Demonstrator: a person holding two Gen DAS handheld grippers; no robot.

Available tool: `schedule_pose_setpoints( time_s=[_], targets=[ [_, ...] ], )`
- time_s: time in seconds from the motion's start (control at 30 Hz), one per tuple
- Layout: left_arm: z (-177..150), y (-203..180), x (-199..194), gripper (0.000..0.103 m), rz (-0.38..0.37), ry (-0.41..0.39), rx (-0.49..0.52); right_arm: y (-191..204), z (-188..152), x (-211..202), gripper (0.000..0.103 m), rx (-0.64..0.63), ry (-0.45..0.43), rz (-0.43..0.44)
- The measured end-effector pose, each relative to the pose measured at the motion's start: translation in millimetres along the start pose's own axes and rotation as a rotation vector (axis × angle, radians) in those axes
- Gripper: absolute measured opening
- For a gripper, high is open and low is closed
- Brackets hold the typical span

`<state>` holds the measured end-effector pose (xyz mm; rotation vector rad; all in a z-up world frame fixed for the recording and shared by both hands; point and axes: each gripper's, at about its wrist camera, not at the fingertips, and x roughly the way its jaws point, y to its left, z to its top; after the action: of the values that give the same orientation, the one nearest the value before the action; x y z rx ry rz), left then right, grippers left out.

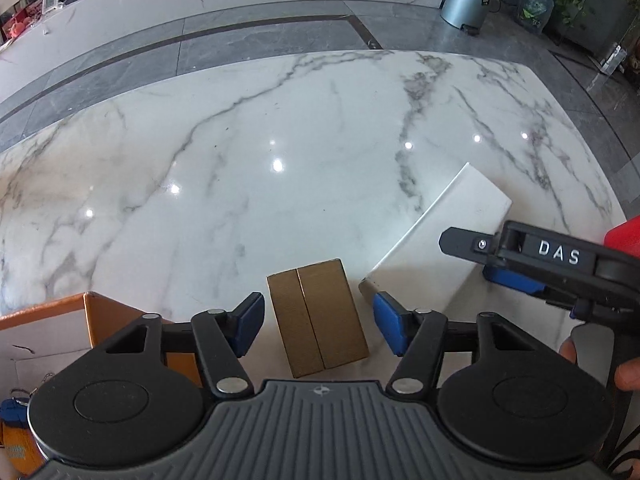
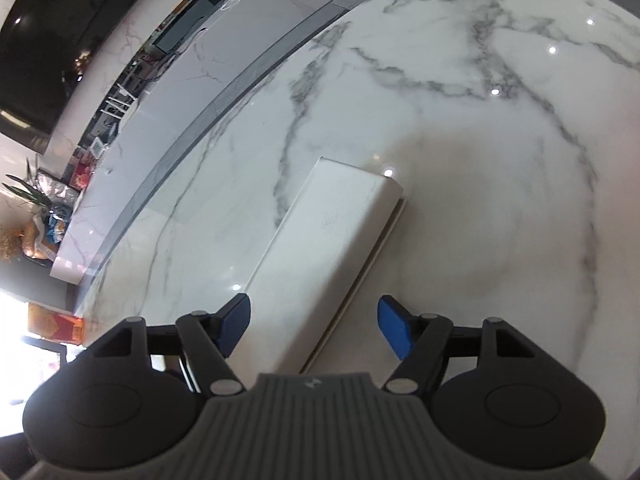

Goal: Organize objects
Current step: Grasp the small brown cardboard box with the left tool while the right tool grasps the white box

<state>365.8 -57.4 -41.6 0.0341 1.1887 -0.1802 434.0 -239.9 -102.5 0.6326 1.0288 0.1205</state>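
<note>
While the left gripper (image 1: 319, 326) hangs over the marble table (image 1: 240, 152), its jaws stand wide, with the brown box (image 1: 318, 318) lying on the table between the blue pads, untouched. The right gripper (image 2: 315, 330) is likewise wide apart, astride the near end of the white box (image 2: 320, 240), pads clear of it. An orange box (image 1: 100, 316) sits at the left.
</note>
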Motion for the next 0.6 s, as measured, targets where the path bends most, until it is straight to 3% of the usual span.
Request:
schedule_pose_setpoints(
  time_s=[0.13,0.23,0.37,0.6],
  targets=[
    [2,2,5,0.059,-0.011,0.012,-0.001,7,6,8,0.073,-0.017,-0.017,-0.012],
    [2,3,4,0.058,-0.019,0.004,0.005,18,6,14,0.076,-0.058,-0.034,-0.047],
    [1,5,4,0.057,-0.027,0.001,0.004,37,0,23,0.068,-0.209,-0.074,-0.125],
    [2,4,4,0.057,-0.031,0.005,0.016,43,4,29,0.067,-0.298,-0.054,-0.120]
  ],
)
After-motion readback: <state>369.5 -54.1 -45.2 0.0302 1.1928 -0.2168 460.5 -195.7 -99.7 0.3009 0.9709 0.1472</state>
